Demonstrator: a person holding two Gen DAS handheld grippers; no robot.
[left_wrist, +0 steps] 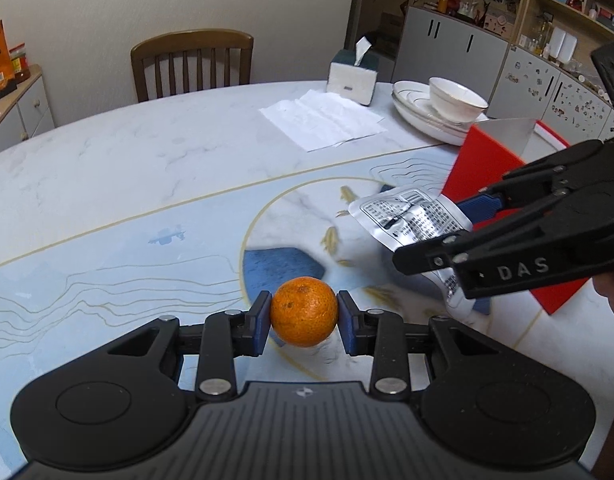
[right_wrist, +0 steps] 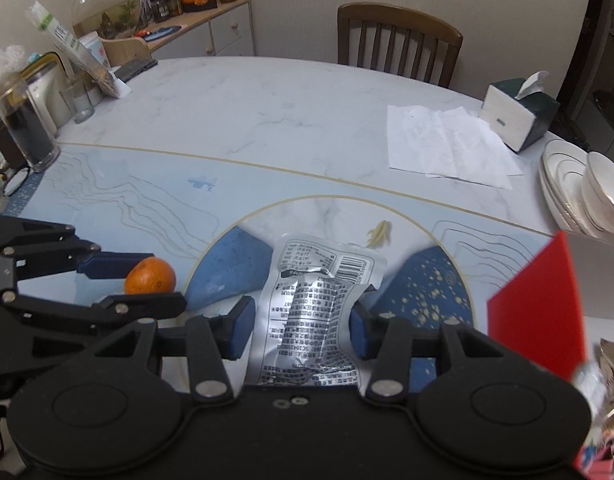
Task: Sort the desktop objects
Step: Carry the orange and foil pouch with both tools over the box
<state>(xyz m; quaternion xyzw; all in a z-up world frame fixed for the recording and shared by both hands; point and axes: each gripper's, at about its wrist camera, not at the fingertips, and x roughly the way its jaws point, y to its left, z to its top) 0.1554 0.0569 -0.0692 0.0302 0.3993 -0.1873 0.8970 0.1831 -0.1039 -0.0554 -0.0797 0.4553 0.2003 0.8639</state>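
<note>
Jaws, both loaded: left gripper (left_wrist: pixel 305 322) clamps an orange (left_wrist: pixel 305 311); right gripper (right_wrist: pixel 303 326) pinches a foil packet (right_wrist: pixel 313 312) across its middle.
Both items hang between the jaws, clear of the surface (left_wrist: pixel 147 160). Advice: keep grips firm; carry each separately, the red box (right_wrist: pixel 539 304) beside the right jaws likely first.

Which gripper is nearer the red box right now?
Right. The right gripper, shut on the silver packet, sits just beside the red box. The left gripper, holding the orange, is farther away, beyond the right one.
</note>
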